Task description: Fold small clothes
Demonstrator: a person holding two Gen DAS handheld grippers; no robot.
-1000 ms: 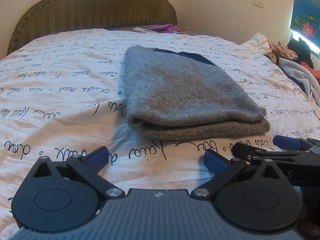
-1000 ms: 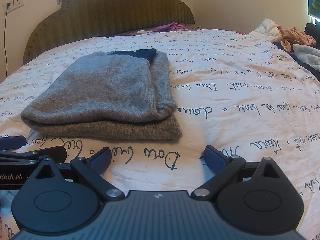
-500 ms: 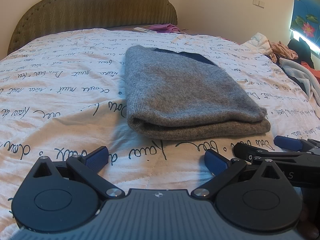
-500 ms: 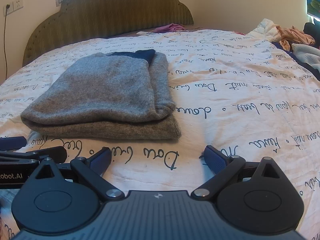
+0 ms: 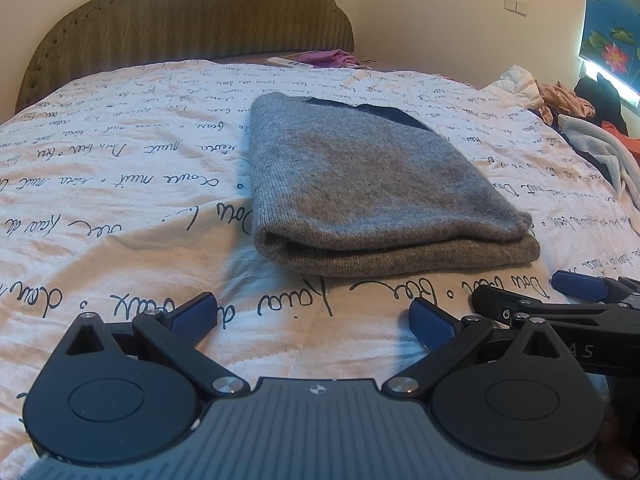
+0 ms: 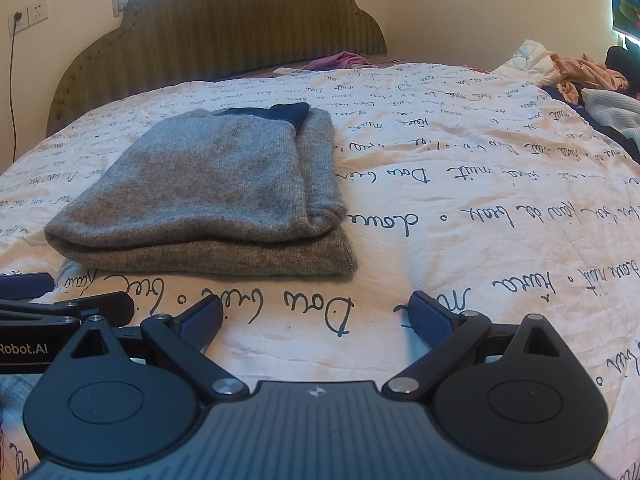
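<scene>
Bedroom walls in pale cream frame a wide bed whose white quilt printed with black handwriting point(image 5: 132, 184) runs up to a scalloped olive upholstered headboard point(image 5: 188, 20). Heaped unsorted clothes point(image 5: 568, 100) crowd the bed's far right edge, partly cut off by the frame, so the garments in the heap cannot be counted. Near the middle of the quilt lies the grey knitted sweater with a dark blue collar band point(image 5: 360, 184), folded into a thick rectangle of several layers, its rounded fold facing the cameras.

Soft and light by the look of it, the knit would likely sag and slide open if lifted by one corner; taking it at the two near corners, through all layers, seems the safer hold. Whether sleeves are tucked evenly inside cannot be made out.

Just short of the sweater, the left gripper point(image 5: 312, 316) and the right gripper point(image 6: 316, 314) hover side by side over the quilt, each with its blue-padded fingers spread wide and holding nothing. Neither touches the sweater. The hands holding them are almost wholly out of view.
</scene>
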